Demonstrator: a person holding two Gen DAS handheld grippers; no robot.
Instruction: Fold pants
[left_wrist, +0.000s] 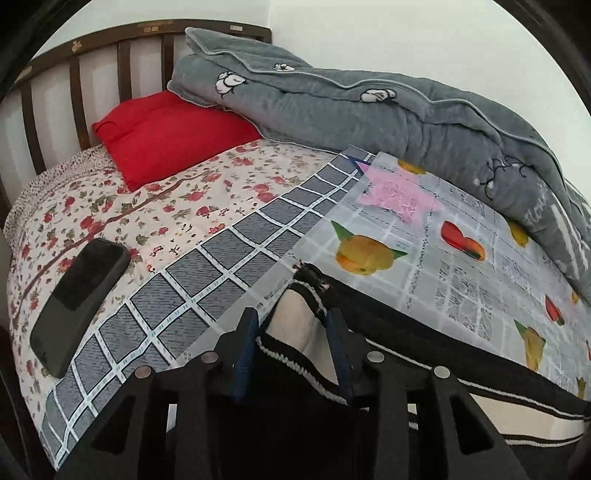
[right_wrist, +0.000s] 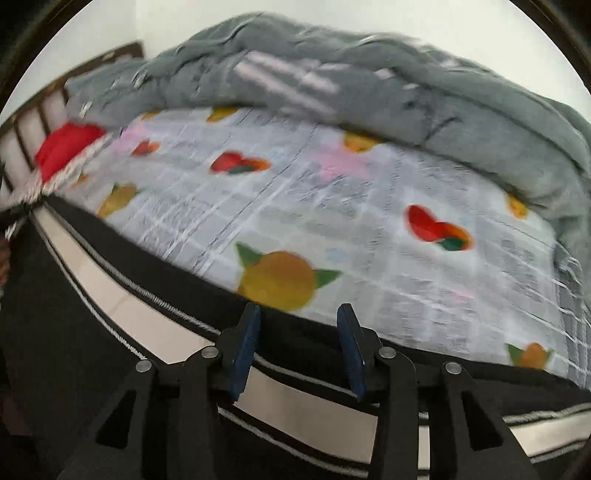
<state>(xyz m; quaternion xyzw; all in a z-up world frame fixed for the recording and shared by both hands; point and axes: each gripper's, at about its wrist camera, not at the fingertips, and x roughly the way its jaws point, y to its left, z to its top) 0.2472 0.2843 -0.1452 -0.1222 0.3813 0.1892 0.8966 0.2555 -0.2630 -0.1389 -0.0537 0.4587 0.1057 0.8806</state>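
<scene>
The pants (left_wrist: 424, 332) are black with a cream side stripe edged in white. They lie across the near edge of the bed on a grey fruit-print sheet (left_wrist: 424, 229). My left gripper (left_wrist: 291, 317) stands over their frayed end with the cloth between its blue fingers (left_wrist: 245, 343), jaws a hand's width apart. In the blurred right wrist view the pants (right_wrist: 122, 288) run from left to right. My right gripper (right_wrist: 297, 314) is open over the pants' far edge, with cloth under the blue fingers (right_wrist: 349, 339).
A black phone (left_wrist: 79, 299) lies on the floral bedspread (left_wrist: 147, 206) at left. A red pillow (left_wrist: 170, 136) leans by the wooden headboard (left_wrist: 74, 74). A bulky grey quilt (left_wrist: 369, 110) is heaped along the far side by the wall. It also shows in the right wrist view (right_wrist: 332, 74).
</scene>
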